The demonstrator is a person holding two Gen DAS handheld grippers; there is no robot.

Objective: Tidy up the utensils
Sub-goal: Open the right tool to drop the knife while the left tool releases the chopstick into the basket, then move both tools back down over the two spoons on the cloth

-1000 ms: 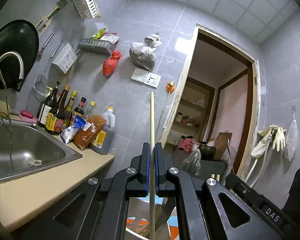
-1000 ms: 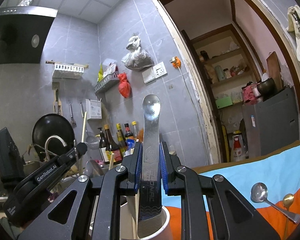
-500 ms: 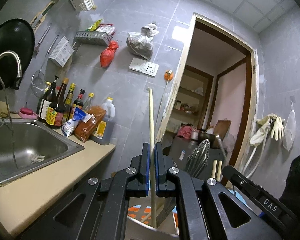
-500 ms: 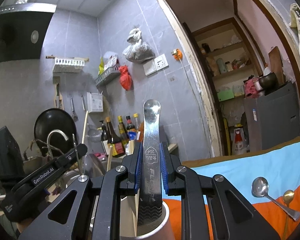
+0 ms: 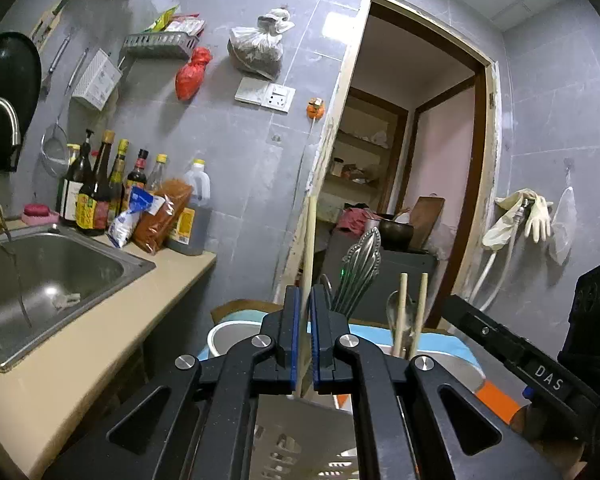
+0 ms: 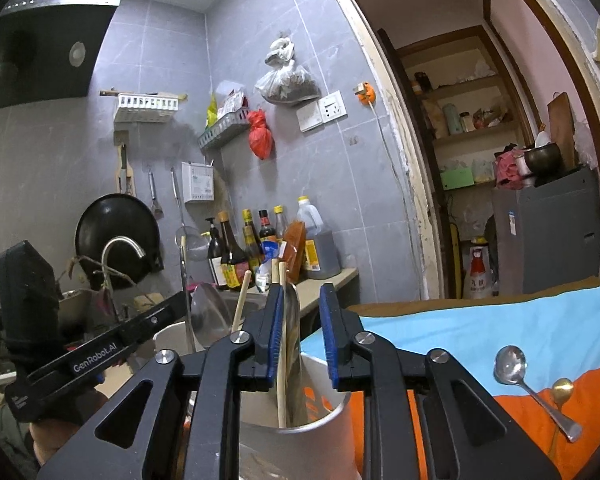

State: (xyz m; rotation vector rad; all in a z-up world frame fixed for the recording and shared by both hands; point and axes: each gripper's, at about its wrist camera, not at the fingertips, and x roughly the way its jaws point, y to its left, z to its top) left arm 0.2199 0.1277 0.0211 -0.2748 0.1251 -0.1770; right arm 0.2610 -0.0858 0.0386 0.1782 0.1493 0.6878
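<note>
Change since earlier frames: the flat metal utensil [image 6: 290, 344] is no longer being clamped by the right tool [image 6: 302, 334]; it is being left standing in the holder, and the left tool's view is being swung lower over the holders.

Metal utensil: it is being seen resting upright inside the white cylindrical holder [image 6: 324, 420], leaning beside a pair of wooden chopsticks [image 6: 281, 344] in the same holder.

Right tool: its fingers are being held apart around the utensil's top, with a clear gap on the right side; nothing is being gripped.

Left tool [image 5: 304, 334]: its fingers are being kept nearly together on a single wooden chopstick [image 5: 309, 248], which is being held upright above a slotted grey basket [image 5: 300, 436]; whether its tip is already inside cannot be told.

Holders in the left view: an ornate metal handle [image 5: 360, 272], a spoon and two more chopsticks [image 5: 410, 312] are being seen standing just behind the left tool.

Done so far: several utensils are judged to be already sorted upright.

Left to do: the held chopstick is yet to be released, and a silver spoon [image 6: 528, 384] and a gold spoon [image 6: 562, 394] are lying on the blue and orange cloth [image 6: 480, 332] covering the table.

Surroundings: a sink [image 5: 40, 276] and sauce bottles [image 5: 100, 192] are being seen well apart.
</note>
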